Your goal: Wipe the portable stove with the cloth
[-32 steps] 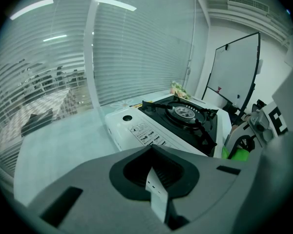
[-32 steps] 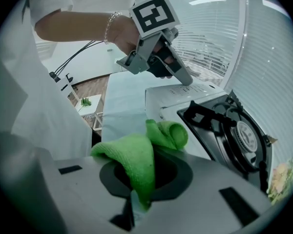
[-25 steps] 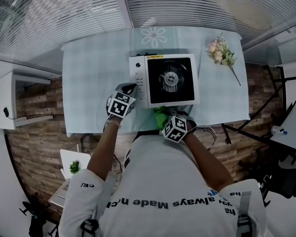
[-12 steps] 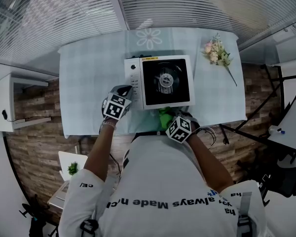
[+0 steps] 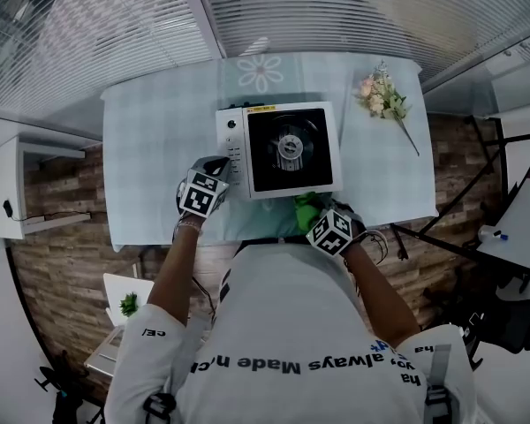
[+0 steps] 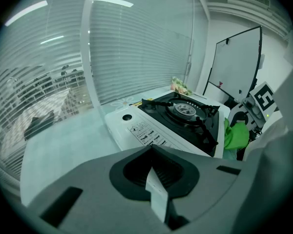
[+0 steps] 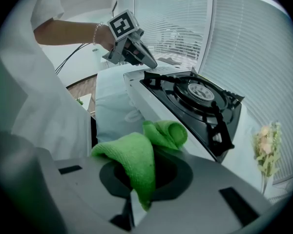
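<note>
— Grey left gripper (image 5: 217, 162) first: pressed shut, nothing between the jaws, tip at the near-left corner of the portable stove (image 5: 265, 175). Same place as a second ago?

— Same place on the stove, yes. Seemingly bracing it. Then rightward: green cloth (image 5: 307, 208), pinched in the right gripper (image 5: 322, 221), bunched at the stove's front wall. Touching or just short of it, hard to tell.

— Shifted?

— Slid right along that front edge, from about the middle to near the right-hand corner (judged against the stove, not the frame, given a slight swing of the view).

— Meaning for the task?

— Probably a pass along the front rim, under way or just ending. No sign of the cloth on the black top or the burner (image 5: 290, 145), so likely most of the wiping left to do.

— Surface?

— Table (image 5: 150, 166) under a pale checked covering. Bare at the left, a daisy print (image 5: 262, 71) behind the stove, a sprig of flowers (image 5: 380, 100) lying apart at the right.

— Room?

— White shelf unit (image 5: 18, 175) at far left, brick-patterned floor (image 5: 62, 254) beside it, slatted blinds (image 5: 336, 7) behind glass across the back, a whiteboard (image 6: 237, 62) off to the right in the left gripper view.
</note>
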Demonstrator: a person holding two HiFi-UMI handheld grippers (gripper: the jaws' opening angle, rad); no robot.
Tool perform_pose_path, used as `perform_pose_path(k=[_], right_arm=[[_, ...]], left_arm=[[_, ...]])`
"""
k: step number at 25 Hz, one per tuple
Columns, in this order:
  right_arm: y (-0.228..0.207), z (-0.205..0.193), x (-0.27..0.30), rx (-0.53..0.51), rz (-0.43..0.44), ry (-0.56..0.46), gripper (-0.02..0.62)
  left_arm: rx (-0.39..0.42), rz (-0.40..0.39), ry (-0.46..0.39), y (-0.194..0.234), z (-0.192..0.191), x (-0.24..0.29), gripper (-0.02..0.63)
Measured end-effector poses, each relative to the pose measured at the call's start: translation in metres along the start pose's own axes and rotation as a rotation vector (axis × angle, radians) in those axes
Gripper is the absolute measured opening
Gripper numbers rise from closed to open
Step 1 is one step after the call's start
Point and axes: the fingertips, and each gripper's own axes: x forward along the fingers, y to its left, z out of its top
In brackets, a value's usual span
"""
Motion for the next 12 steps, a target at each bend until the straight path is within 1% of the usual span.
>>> perform_pose_path(k=[12], right_arm=[[-0.024, -0.034, -0.019, 0.059, -0.023, 0.007, 0.026]], left_arm=[[-0.002, 0.023, 0.030, 0.000, 0.000, 0.001, 0.012]])
